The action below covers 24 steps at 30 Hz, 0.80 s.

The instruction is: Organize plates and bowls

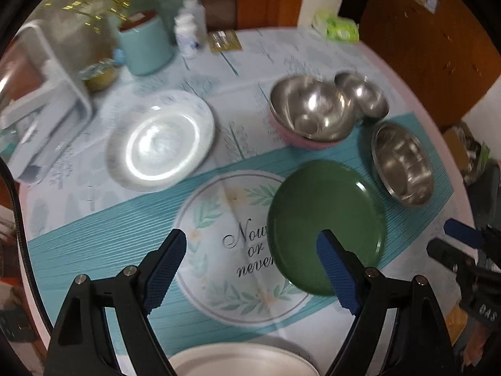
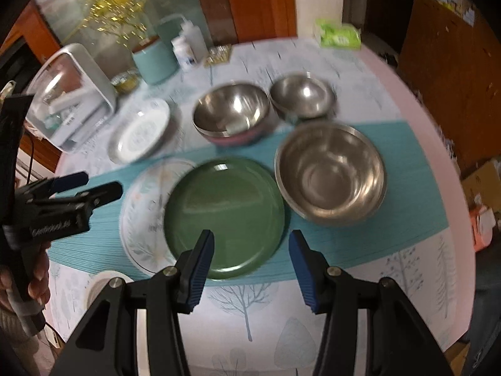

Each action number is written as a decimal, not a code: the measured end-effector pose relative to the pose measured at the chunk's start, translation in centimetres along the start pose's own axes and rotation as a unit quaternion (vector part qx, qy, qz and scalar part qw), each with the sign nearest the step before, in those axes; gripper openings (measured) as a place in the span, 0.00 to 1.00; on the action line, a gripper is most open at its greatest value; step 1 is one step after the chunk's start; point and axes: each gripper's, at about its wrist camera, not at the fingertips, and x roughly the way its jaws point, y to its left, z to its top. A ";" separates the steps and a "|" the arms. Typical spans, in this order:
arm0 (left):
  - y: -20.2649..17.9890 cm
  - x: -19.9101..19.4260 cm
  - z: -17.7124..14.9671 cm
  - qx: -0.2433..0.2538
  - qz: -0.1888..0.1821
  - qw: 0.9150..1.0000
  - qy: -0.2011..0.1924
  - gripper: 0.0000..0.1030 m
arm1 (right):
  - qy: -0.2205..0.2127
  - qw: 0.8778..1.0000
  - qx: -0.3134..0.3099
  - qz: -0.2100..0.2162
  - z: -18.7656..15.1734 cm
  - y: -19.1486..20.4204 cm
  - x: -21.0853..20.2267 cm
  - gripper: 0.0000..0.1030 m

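The green plate (image 2: 224,216) lies flat on the teal band of the surface (image 2: 416,144), and from my right tool (image 2: 250,250) I see it just ahead, its near rim reaching between the two spread fingers; that tool is wide open and holds nothing. In the left wrist view the same green plate (image 1: 325,222) sits under and beyond the right-hand finger of my left tool (image 1: 253,250), which is also wide open and empty, hovering over the round printed emblem. Just right of the plate stands a steel bowl (image 2: 330,172), with a smaller steel bowl (image 2: 302,95) behind it and a pink-bottomed steel bowl (image 2: 233,112) beside that. A white patterned plate (image 1: 161,139) lies further left, apart from the others. A cream plate (image 1: 241,360) shows at the near edge below my left tool.
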 end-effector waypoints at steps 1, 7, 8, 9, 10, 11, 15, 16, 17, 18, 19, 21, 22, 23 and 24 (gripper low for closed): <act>-0.2 1.0 0.2 0.003 0.000 1.000 0.008 0.82 | 0.010 1.000 0.008 0.001 -0.2 -0.3 0.9 0.49; -0.6 5.8 0.6 0.009 -0.008 0.999 0.049 0.82 | 0.045 0.998 0.035 0.000 -1.2 -1.4 5.1 0.49; -0.6 6.5 0.7 0.007 -0.011 0.998 0.056 0.82 | 0.051 0.998 0.040 0.000 -1.2 -1.6 5.7 0.49; -0.6 7.2 0.8 0.005 -0.015 0.998 0.062 0.82 | 0.055 0.998 0.044 0.000 -1.3 -1.8 6.3 0.49; -0.5 7.6 0.8 0.002 -0.020 0.998 0.065 0.82 | 0.057 0.997 0.048 -0.001 -1.4 -2.0 6.8 0.49; -0.5 8.1 0.9 0.000 -0.024 0.997 0.069 0.82 | 0.059 0.997 0.053 -0.002 -1.4 -2.2 7.4 0.49; -0.4 9.7 1.1 -0.006 -0.032 0.996 0.079 0.82 | 0.068 0.995 0.069 0.004 -1.2 -2.6 9.0 0.49; -0.4 10.0 1.2 -0.006 -0.034 0.996 0.081 0.82 | 0.069 0.995 0.071 0.005 -1.2 -2.7 9.3 0.49; -0.4 10.2 1.2 -0.005 -0.037 0.996 0.083 0.82 | 0.071 0.995 0.073 0.007 -1.1 -2.7 9.6 0.49; -0.4 10.4 1.1 -0.004 -0.039 0.996 0.085 0.82 | 0.071 0.995 0.074 0.008 -1.1 -2.7 9.8 0.49; -0.4 10.6 1.1 -0.004 -0.041 0.995 0.088 0.82 | 0.070 0.995 0.075 0.008 -1.0 -2.7 10.0 0.49; -0.6 10.9 1.0 -0.005 -0.042 0.995 0.090 0.82 | 0.070 0.995 0.076 0.007 -0.9 -2.7 10.3 0.49; -0.5 11.1 1.0 -0.005 -0.043 0.995 0.091 0.82 | 0.070 0.995 0.076 0.007 -0.8 -2.6 10.4 0.48; -0.5 11.4 1.0 -0.005 -0.043 0.995 0.092 0.82 | 0.070 0.995 0.077 0.005 -0.7 -2.7 10.6 0.48; -0.6 11.5 1.0 -0.006 -0.044 0.995 0.093 0.82 | 0.071 0.994 0.077 0.004 -0.7 -2.7 10.8 0.47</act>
